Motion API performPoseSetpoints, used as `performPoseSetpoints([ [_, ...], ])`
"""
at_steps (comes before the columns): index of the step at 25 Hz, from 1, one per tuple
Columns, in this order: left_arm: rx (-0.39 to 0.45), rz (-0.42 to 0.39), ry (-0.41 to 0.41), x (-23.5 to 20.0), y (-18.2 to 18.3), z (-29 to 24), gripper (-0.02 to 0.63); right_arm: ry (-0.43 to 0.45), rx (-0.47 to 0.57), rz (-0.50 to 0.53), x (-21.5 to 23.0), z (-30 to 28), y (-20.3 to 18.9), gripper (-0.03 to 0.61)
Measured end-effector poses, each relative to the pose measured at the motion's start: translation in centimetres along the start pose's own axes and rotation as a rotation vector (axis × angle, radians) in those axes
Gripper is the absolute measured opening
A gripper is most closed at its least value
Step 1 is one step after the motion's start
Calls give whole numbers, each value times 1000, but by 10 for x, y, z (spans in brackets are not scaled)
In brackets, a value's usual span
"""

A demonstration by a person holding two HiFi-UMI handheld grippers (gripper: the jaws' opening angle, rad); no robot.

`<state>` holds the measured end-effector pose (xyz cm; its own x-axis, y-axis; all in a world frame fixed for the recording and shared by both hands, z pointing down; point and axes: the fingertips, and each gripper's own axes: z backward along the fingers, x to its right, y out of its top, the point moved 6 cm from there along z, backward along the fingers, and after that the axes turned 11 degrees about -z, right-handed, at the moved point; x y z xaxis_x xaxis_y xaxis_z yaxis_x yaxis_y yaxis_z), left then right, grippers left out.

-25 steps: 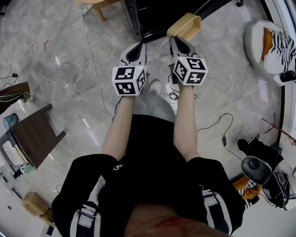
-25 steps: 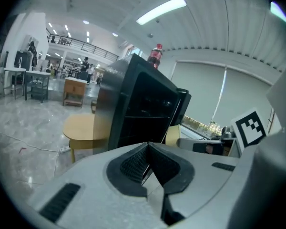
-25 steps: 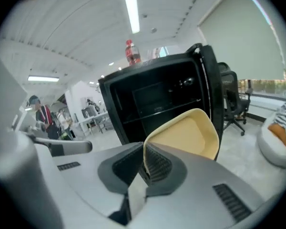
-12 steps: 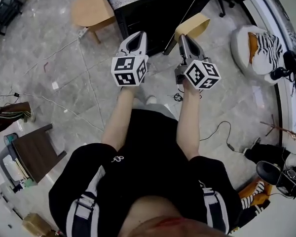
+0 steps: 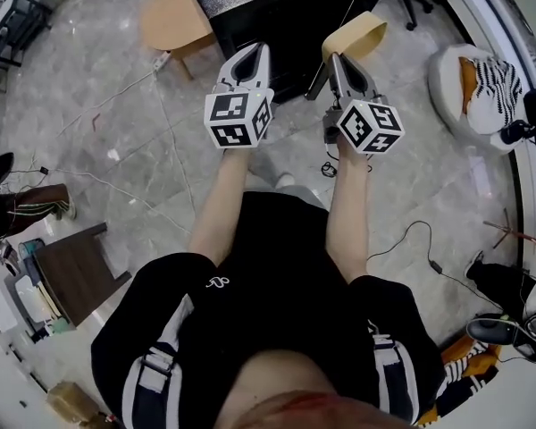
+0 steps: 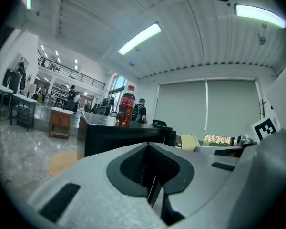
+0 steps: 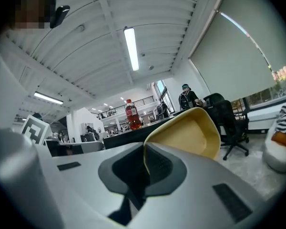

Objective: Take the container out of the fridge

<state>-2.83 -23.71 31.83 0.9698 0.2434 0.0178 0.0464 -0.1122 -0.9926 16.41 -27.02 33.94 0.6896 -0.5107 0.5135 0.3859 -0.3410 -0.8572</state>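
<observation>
While our right gripper [image 5: 338,59] is clenched on the rim of the yellow container [image 5: 357,34], which juts forward past its jaw tips and clear of the black fridge [image 5: 277,21] ahead, our left gripper [image 5: 250,52] hangs just beside, pressed together on nothing.

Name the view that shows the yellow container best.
Right gripper view: the container is large and close, rim pinched by the right gripper. Head view shows it small; left gripper view, only a sliver.
</observation>
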Motion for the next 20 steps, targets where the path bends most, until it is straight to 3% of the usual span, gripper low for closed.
performPoseSetpoints([
  [16, -24, -37, -25, 20, 0, -8, 9, 0, 17, 3, 17, 7, 10, 17],
  [20, -21, -84, -42, 26, 4, -10, 9, -2, 29, 11, 19, 6, 16, 17],
])
